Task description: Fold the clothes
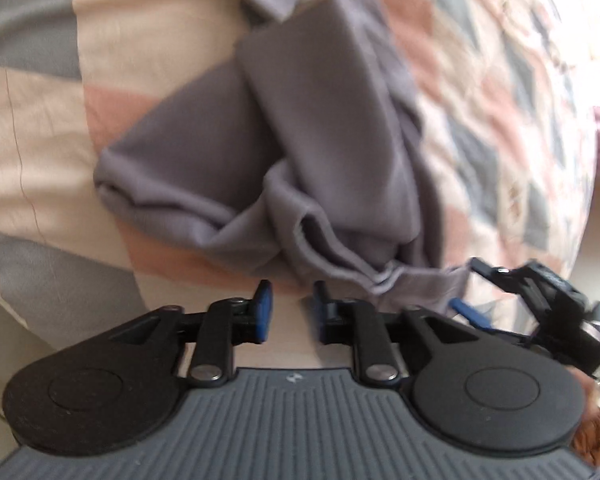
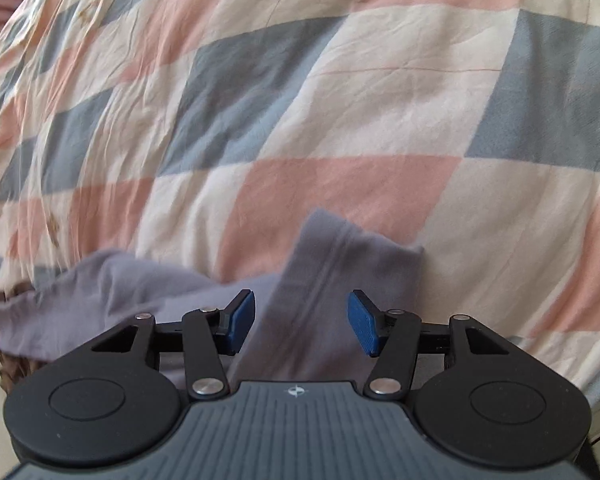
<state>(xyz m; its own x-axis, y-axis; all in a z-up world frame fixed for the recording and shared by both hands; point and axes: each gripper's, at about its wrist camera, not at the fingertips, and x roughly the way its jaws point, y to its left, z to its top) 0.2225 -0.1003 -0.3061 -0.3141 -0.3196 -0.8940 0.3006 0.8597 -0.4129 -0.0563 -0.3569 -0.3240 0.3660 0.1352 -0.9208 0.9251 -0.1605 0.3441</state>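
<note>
The grey garment (image 1: 284, 140) lies bunched mid-frame on the checked bed (image 1: 40, 100). Left gripper (image 1: 290, 310) narrowly parted, empty; right gripper (image 2: 302, 322) half-open astride a fabric strip (image 2: 332, 280), ungripped. Next, probably: pinch and spread.

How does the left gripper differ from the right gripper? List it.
The left gripper has a narrow gap; the right gripper gapes wider. The left has only bedspread between its pads; the right straddles a strip of the grey garment without pinching it. Both have blue pads.
</note>
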